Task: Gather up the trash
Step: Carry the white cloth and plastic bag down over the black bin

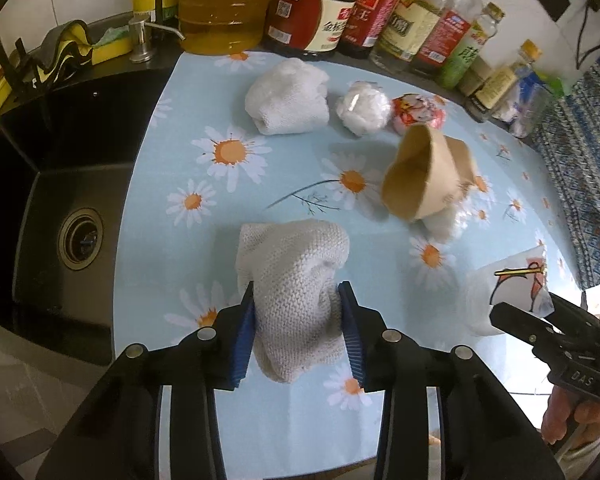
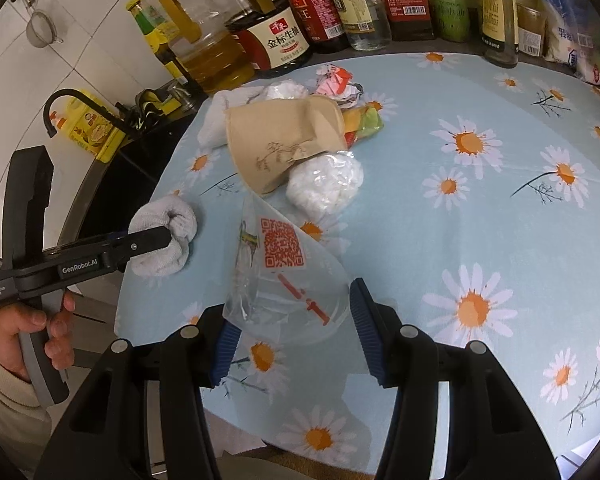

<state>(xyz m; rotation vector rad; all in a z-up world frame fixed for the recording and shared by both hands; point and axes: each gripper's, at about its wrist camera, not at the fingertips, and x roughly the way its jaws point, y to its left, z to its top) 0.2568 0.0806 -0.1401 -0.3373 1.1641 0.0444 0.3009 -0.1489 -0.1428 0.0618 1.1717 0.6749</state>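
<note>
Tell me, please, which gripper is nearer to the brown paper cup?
Right. The right gripper, holding the clear plastic bag, sits just below the cup; the left gripper, clamping the white cloth, is farther off.

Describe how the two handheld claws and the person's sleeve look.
Both claws, left claw and right claw, are black plastic with ribbed blue pads and silver rivets. The left one reads "GenRobot.AI" and has a grey trigger. The sleeve is cream knit.
</note>
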